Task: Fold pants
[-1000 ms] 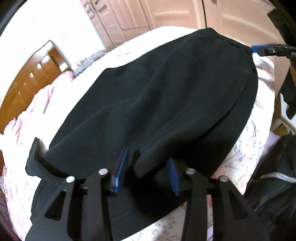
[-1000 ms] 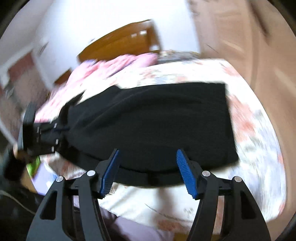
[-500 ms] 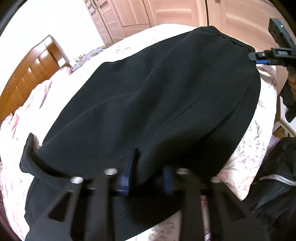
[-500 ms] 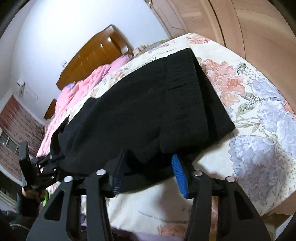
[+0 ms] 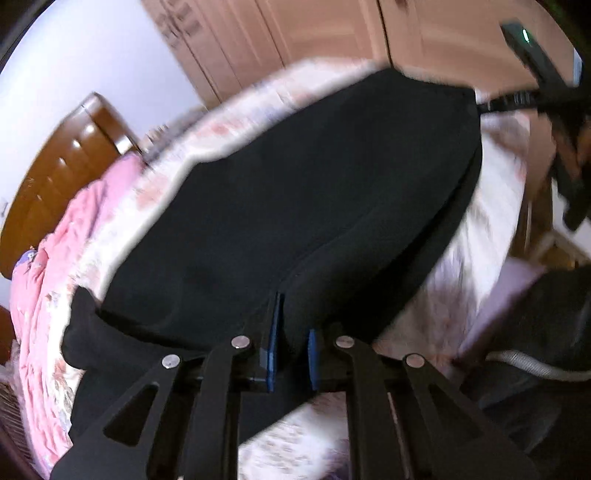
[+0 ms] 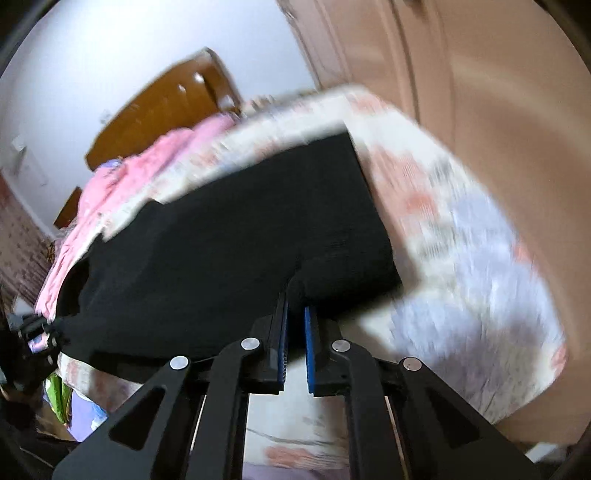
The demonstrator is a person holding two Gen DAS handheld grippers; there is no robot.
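Black pants (image 5: 314,192) lie folded lengthwise across a floral bedspread (image 5: 491,206). My left gripper (image 5: 293,332) is shut on the near edge of the pants at the leg end, with cloth pinched between its blue pads. My right gripper (image 6: 295,325) is shut on the near edge of the pants (image 6: 240,240) at the waistband end. The right gripper also shows in the left wrist view (image 5: 517,99) at the far corner of the pants. The left gripper shows in the right wrist view (image 6: 37,332) at the far left.
A wooden headboard (image 5: 55,177) and pink bedding (image 5: 59,266) lie at the left. Wardrobe doors (image 5: 295,33) stand behind the bed. Dark clothing (image 5: 535,332) sits off the bed's near right side. Both views are motion-blurred.
Both grippers went from open to shut on the near edge of the pants. The views have since tilted and the pinched edge is lifting off the bed.
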